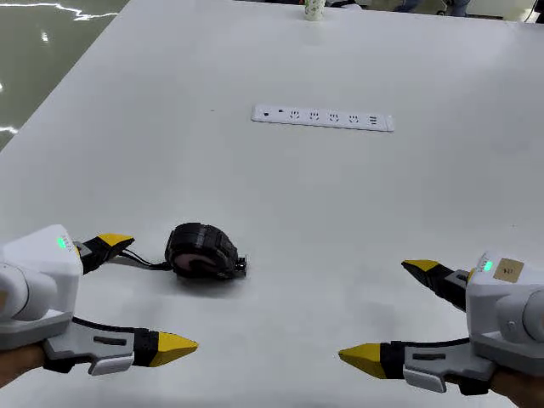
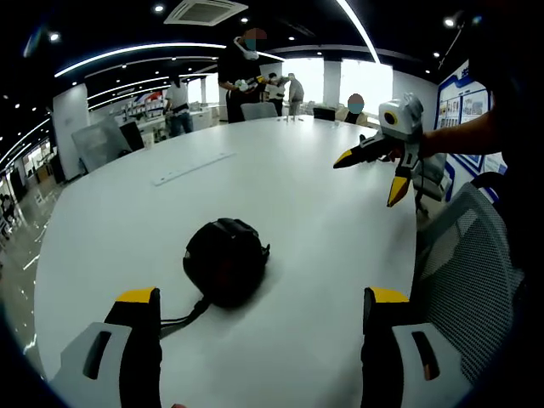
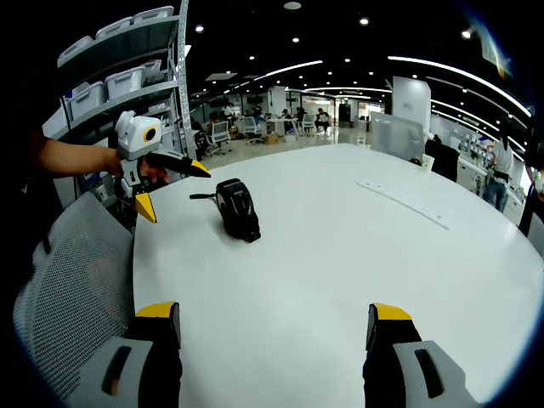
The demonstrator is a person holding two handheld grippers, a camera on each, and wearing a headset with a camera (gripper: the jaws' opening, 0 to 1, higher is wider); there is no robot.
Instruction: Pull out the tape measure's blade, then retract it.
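A black tape measure (image 1: 202, 252) lies on the white table (image 1: 340, 195) just ahead of the left gripper (image 1: 149, 293), the right gripper (image 1: 384, 311) well apart, both with jaws spread and empty; unless one pins the case, tugging the blade may drag it along.

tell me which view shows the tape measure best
The left gripper view: the tape measure sits close, large and centred ahead of the open fingers. The head view shows it smaller, from above; the right gripper view shows it small and far off.
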